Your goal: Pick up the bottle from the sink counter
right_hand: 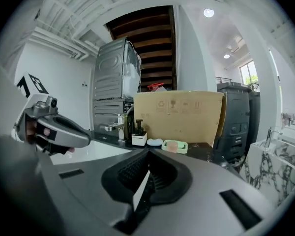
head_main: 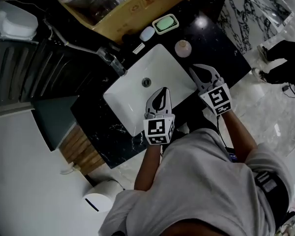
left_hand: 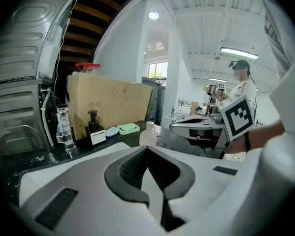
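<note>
One black marbled stone counter [head_main: 108, 132] runs diagonally across the middle of the frame, with one white rectangular sink basin [head_main: 137, 90] set into it. One brown cardboard box [head_main: 132, 9] at top centre holds clear plastic items I cannot identify. Two grey-and-white claws sit at the basin's lower right: the left gripper [head_main: 162, 91] and the right gripper [head_main: 194, 69], both pinched fully closed on nothing. There is one chrome tap [head_main: 113, 60] and one mint-green soap dish [head_main: 165, 24]. One small pale rounded bottle [head_main: 183, 48] stands on the counter right of centre, just above the right gripper, apart from it.
</note>
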Demonstrator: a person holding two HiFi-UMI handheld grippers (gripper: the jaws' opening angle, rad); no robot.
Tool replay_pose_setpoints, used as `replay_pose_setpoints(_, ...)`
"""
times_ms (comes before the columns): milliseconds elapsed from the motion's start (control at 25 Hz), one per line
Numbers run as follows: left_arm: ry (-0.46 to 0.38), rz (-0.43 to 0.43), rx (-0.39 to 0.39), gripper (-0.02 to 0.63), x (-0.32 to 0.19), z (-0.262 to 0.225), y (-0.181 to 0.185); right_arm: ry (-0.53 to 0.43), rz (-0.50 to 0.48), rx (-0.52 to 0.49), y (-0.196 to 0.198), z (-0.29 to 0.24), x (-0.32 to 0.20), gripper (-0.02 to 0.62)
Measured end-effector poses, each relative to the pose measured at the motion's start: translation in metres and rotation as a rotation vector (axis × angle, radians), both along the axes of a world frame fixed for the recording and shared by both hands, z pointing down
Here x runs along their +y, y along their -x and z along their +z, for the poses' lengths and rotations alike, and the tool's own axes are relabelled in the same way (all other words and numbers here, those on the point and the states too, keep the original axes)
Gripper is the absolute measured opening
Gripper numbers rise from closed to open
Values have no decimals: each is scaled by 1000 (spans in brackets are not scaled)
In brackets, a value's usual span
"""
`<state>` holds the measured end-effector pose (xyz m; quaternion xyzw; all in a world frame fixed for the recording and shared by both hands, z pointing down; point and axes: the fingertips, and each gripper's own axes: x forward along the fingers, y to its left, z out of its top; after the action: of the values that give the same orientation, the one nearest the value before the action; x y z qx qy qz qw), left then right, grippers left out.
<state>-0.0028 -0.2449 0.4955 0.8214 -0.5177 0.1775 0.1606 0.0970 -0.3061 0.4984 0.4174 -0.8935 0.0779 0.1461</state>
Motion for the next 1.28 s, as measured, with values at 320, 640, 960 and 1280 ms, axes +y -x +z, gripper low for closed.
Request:
replay_pose_setpoints(320, 57, -61, -30, 13, -16, 28, 5, -49, 1, -35, -8, 30, -41, 9)
replay_pose_setpoints(640, 81, -183, 19, 12, -27, 36, 28, -52, -26, -41, -15, 36, -59, 11)
replay_pose_setpoints(960, 104, -217, 21, 12, -20, 46, 36, -56, -38, -48, -10, 37, -75, 145)
replay_pose_setpoints(1280, 105, -231, 14, 14, -12, 43, 40, -32, -41, -40, -3, 43, -86, 166)
